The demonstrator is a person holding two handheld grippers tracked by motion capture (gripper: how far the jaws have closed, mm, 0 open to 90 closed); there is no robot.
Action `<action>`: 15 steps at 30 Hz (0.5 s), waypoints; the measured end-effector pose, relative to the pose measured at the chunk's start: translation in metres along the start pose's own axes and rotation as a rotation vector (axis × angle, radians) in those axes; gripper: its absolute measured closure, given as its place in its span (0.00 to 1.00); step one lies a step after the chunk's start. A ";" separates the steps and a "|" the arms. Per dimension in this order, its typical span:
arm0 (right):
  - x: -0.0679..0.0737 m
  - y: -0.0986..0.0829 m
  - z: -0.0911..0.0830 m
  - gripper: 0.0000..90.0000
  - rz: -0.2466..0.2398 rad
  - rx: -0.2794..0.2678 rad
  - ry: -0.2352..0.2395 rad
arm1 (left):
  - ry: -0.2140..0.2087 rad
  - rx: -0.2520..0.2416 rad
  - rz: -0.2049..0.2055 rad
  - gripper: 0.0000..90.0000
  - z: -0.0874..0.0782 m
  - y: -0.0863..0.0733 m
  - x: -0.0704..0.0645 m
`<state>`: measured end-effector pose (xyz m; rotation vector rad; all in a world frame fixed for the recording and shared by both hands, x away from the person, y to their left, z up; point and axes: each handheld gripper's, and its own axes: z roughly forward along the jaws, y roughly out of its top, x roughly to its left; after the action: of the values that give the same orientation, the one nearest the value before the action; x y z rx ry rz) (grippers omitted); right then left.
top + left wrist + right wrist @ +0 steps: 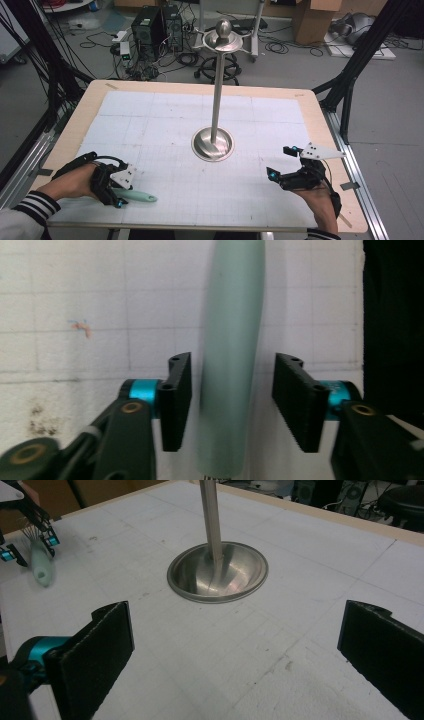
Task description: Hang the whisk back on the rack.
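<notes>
Left gripper [120, 196] straddling a pale green plastic handle [140, 197] near the table's front left edge.

Its jaws are standing spread on either side of the handle [231, 355], not touching it, as the handle is lying on the white gridded mat [165, 130]. The right gripper [281, 162] is hovering wide open, facing the tall polished steel stand [215, 125] with its round dished base [218, 572].

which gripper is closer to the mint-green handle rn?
Left. The left gripper straddles the mint-green handle, its open jaws on either side with gaps showing. The right gripper sits open at the table's far right edge, across the metal stand from it.
</notes>
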<state>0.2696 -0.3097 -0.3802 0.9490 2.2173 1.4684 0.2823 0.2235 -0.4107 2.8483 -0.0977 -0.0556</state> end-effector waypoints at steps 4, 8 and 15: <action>0.000 0.000 0.000 0.01 -0.001 -0.002 0.000 | 0.002 0.002 0.003 0.74 0.000 -0.001 0.001; 0.000 0.000 0.000 0.01 0.001 -0.001 -0.001 | 0.009 0.002 0.030 0.75 0.000 -0.001 0.000; 0.000 0.000 0.000 0.01 -0.001 -0.001 -0.001 | 0.041 0.006 0.050 0.77 -0.007 0.002 0.000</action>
<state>0.2701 -0.3098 -0.3805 0.9474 2.2158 1.4680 0.2821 0.2240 -0.4036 2.8495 -0.1606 0.0130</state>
